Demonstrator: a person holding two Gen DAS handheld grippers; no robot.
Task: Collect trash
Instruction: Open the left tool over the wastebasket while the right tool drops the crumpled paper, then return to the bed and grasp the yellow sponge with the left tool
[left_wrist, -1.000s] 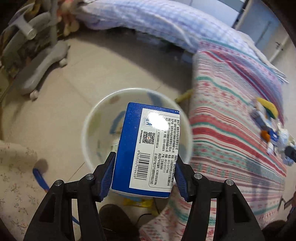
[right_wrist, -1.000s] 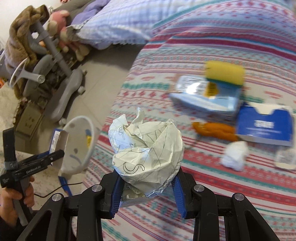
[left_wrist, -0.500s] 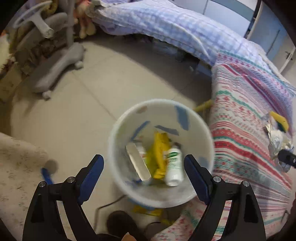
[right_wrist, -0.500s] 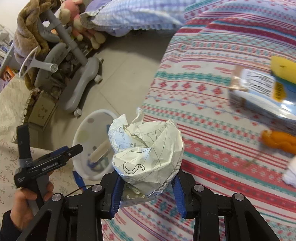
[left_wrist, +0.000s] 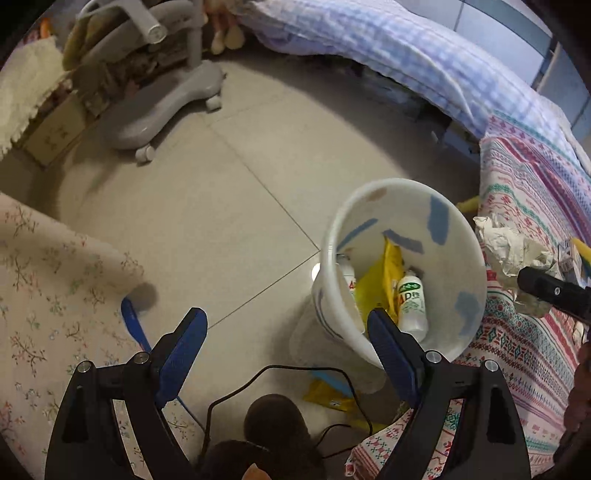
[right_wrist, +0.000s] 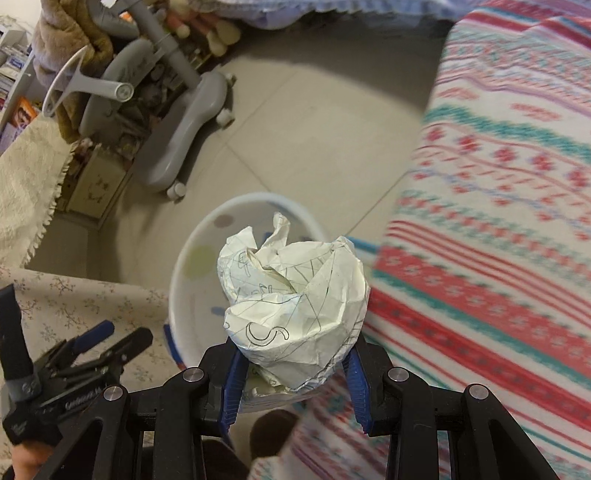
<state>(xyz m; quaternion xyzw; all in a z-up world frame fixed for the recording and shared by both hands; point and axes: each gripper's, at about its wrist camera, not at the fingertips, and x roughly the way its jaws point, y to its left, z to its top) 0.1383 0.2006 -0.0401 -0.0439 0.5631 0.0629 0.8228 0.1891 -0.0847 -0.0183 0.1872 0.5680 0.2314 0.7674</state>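
Observation:
A white trash bin (left_wrist: 465, 266) with coloured spots stands on the floor beside the bed; it holds a yellow wrapper (left_wrist: 373, 284), a white bottle (left_wrist: 412, 302) and other litter. My left gripper (left_wrist: 288, 350) is open and empty, low and left of the bin. My right gripper (right_wrist: 293, 365) is shut on a crumpled paper ball (right_wrist: 295, 295) with pen drawings, held over the bin (right_wrist: 192, 273). The ball also shows in the left wrist view (left_wrist: 513, 251) at the bin's right rim. The left gripper appears at lower left of the right wrist view (right_wrist: 107, 343).
A striped blanket covers the bed (right_wrist: 498, 221) right of the bin. A grey wheeled chair base (left_wrist: 162, 99) stands across the tiled floor. A floral cloth (left_wrist: 48, 295) lies at the left. A black cable (left_wrist: 280, 384) and yellow wrappers (left_wrist: 332, 398) lie by the bin's foot.
My left gripper opened and dropped the blue box into the bin, then drew back to the left. My right gripper carried the paper ball from over the bed to above the bin.

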